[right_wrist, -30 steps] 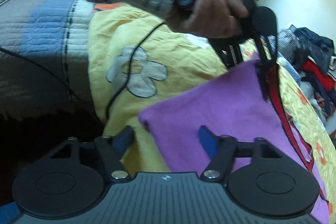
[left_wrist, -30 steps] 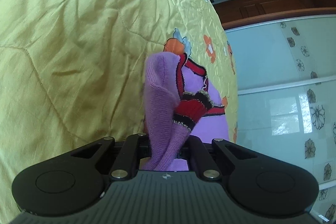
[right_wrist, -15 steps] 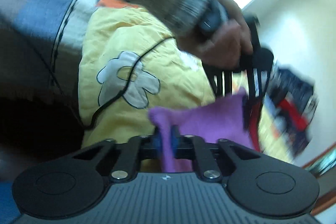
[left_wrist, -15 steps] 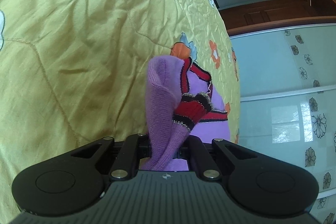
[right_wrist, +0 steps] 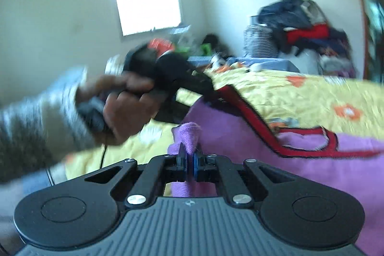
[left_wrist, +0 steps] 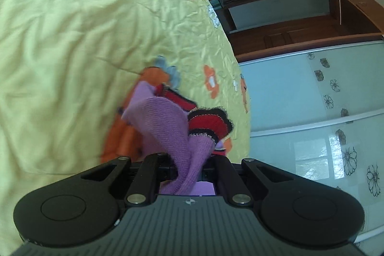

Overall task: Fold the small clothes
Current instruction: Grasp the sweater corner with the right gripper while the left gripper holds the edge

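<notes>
Pinching the purple sweater [right_wrist: 324,148] with my left gripper [left_wrist: 189,169] and right gripper [right_wrist: 188,164], both pressed on cloth above the yellow bedspread [left_wrist: 72,40], I should keep even tension while folding.

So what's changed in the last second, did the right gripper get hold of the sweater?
Yes. The right gripper, open a second ago, has shut on the purple sweater edge and lifted with it. The left gripper stays clamped on the sleeve and has swung across the yellow bedspread.
</notes>
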Motion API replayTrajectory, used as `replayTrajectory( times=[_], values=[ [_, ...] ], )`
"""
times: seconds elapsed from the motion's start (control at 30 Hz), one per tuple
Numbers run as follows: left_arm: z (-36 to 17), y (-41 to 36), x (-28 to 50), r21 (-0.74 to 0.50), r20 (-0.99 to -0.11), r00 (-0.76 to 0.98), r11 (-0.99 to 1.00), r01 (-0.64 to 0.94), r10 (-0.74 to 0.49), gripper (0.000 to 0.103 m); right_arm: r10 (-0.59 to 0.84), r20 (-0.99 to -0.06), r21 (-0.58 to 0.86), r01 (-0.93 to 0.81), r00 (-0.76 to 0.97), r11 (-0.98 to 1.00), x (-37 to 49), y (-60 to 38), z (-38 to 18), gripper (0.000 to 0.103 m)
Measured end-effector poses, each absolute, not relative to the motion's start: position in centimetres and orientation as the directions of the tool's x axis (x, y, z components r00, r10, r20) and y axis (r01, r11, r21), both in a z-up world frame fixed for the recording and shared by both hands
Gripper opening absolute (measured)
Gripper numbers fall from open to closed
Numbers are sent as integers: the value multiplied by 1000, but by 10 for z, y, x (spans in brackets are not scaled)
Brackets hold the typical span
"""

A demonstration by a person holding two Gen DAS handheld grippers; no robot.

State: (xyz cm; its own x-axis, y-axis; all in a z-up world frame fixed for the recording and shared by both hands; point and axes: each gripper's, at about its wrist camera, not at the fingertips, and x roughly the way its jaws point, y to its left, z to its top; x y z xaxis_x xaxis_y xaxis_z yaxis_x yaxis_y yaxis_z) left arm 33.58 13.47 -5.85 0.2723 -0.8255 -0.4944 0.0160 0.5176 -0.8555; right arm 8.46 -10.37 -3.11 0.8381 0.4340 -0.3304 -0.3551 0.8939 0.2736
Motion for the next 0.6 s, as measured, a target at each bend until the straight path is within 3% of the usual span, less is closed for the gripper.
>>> replayTrajectory(
  times=[0.27, 0.6],
  values=[
    [-62, 37, 344, -874, -482, 232, 483, -56, -845, 7, 424, -224, 554, -243, 878, 796, 64, -210, -58, 4],
    [-84, -94, 352, -822, -569, 146, 564, -78, -809, 7, 291, -202, 699, -71, 935, 711, 27, -304, -97, 4]
  ],
)
